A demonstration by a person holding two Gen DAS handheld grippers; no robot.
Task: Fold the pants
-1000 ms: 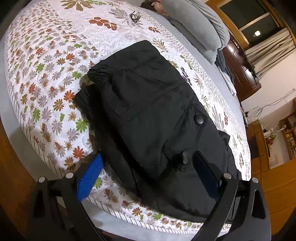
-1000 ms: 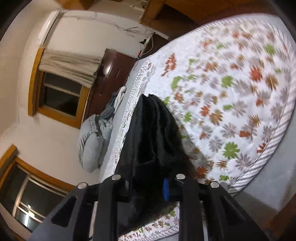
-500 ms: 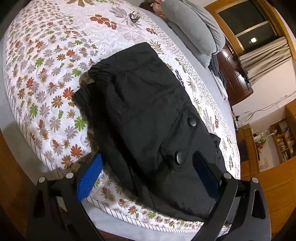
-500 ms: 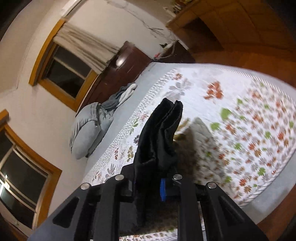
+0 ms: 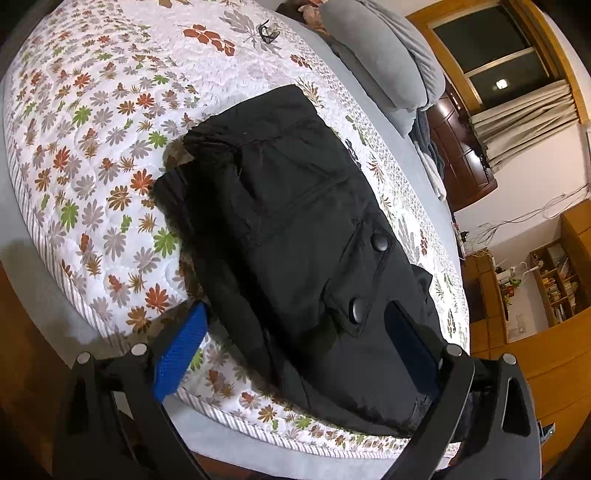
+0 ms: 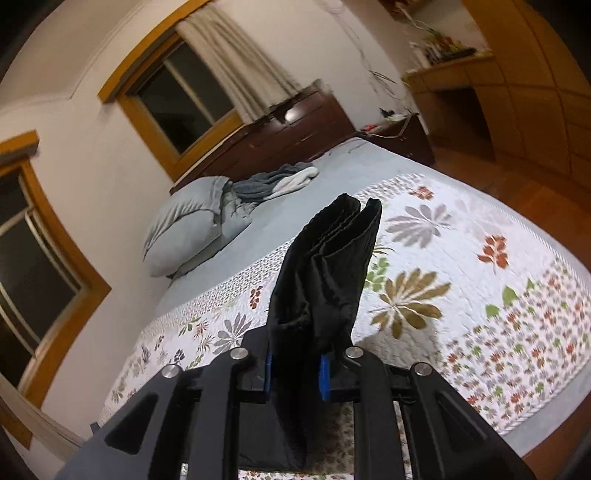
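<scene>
Black pants (image 5: 295,236) lie folded into a thick bundle on the floral quilt (image 5: 92,155), a pocket flap with two buttons facing up. My left gripper (image 5: 295,332) is open, its blue pads wide apart over the bundle's near end at the bed's edge, holding nothing. My right gripper (image 6: 295,373) is shut on a folded edge of the pants (image 6: 325,273), which stands up between its blue pads, lifted above the quilt (image 6: 480,295).
A grey pillow (image 6: 188,229) and grey clothes (image 6: 277,181) lie at the head of the bed. A small dark object (image 5: 267,31) sits on the far quilt. A dark wooden cabinet (image 6: 295,129), windows and wooden shelves stand beyond. Wooden floor surrounds the bed.
My right gripper has swung upward with the pants edge held, so its view turned from the quilt toward the headboard and windows. My left gripper has drawn back slightly and stayed open.
</scene>
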